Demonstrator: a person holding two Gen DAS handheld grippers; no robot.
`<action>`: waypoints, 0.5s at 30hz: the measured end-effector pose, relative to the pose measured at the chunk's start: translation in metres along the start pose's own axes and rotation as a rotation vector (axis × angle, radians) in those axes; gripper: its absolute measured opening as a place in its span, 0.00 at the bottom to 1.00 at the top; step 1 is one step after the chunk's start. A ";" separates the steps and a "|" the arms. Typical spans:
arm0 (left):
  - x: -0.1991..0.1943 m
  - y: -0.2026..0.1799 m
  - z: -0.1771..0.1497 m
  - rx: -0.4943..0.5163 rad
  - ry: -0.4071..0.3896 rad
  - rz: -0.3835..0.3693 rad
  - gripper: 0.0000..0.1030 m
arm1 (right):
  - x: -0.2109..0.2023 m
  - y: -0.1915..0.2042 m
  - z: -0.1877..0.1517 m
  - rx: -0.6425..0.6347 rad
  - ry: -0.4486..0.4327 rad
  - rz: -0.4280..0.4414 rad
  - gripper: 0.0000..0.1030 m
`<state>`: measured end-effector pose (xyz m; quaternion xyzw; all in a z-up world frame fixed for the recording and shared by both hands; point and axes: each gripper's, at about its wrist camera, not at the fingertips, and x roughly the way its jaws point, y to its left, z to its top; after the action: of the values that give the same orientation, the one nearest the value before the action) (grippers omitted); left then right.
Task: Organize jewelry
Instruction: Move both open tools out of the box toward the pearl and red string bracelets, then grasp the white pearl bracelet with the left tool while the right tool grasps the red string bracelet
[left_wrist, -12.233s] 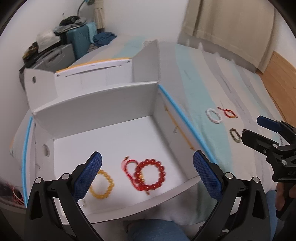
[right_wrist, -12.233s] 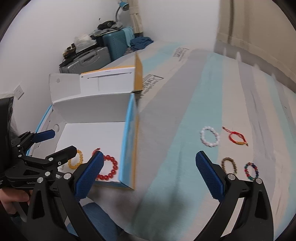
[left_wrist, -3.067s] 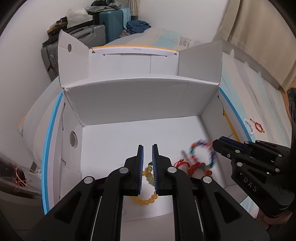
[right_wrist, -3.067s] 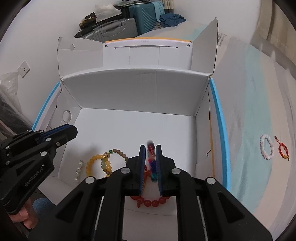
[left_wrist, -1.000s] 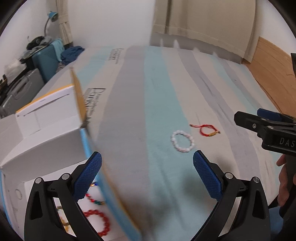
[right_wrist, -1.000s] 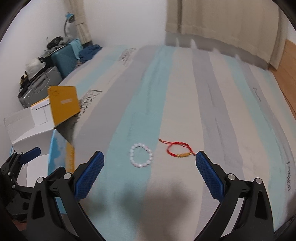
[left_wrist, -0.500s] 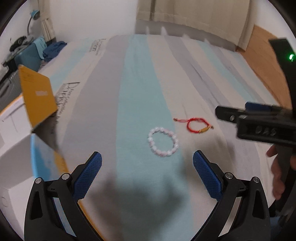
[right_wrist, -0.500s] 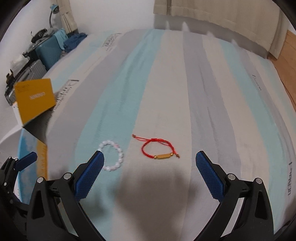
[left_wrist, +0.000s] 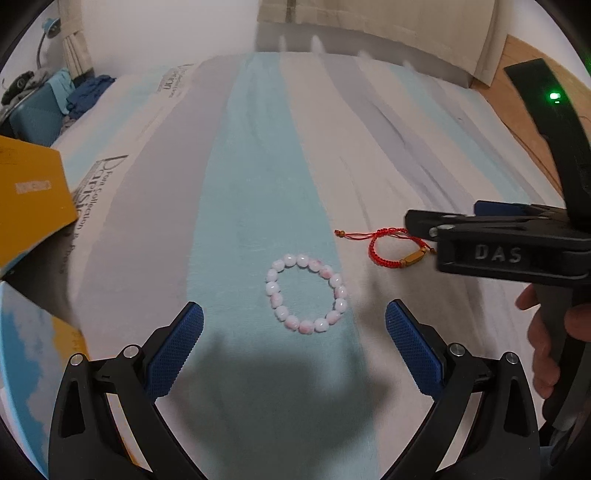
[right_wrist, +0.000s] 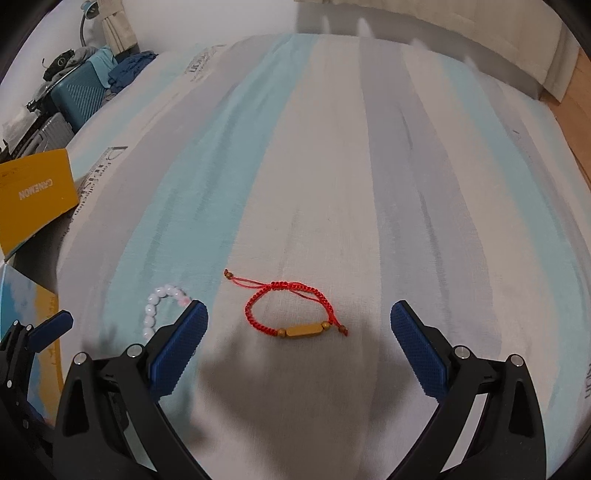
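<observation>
A white and pink bead bracelet (left_wrist: 306, 292) lies flat on the striped bedsheet, just ahead of my open, empty left gripper (left_wrist: 294, 345). A red braided cord bracelet with a gold tube bead (right_wrist: 295, 310) lies right of it, centred just ahead of my open, empty right gripper (right_wrist: 299, 341). In the left wrist view the cord bracelet (left_wrist: 391, 246) sits beside the right gripper's body (left_wrist: 509, 247). In the right wrist view the bead bracelet (right_wrist: 159, 308) is partly hidden behind the left finger.
The box's orange flap (left_wrist: 29, 206) and blue edge (left_wrist: 22, 350) stand at the far left; they also show in the right wrist view (right_wrist: 33, 195). Suitcases and clothes (right_wrist: 74, 88) sit beyond the bed. Wooden floor (left_wrist: 524, 110) lies to the right.
Both grippers have moved closer and lower toward the bracelets, each now centred on one. The box has slid further out to the left of both views.
</observation>
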<state>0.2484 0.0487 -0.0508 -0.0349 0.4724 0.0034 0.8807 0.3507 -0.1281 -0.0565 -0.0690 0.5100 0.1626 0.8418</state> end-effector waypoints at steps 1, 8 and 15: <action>0.004 -0.001 0.000 0.005 0.002 -0.001 0.94 | 0.006 0.001 0.001 -0.003 0.011 -0.003 0.93; 0.032 -0.004 -0.002 0.010 0.026 -0.012 0.94 | 0.036 0.012 0.005 -0.061 0.053 -0.034 0.93; 0.055 -0.006 -0.003 0.020 0.042 -0.012 0.94 | 0.059 0.008 0.000 -0.055 0.093 -0.046 0.93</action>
<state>0.2766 0.0409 -0.0983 -0.0288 0.4905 -0.0071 0.8709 0.3734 -0.1080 -0.1079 -0.1114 0.5423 0.1536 0.8185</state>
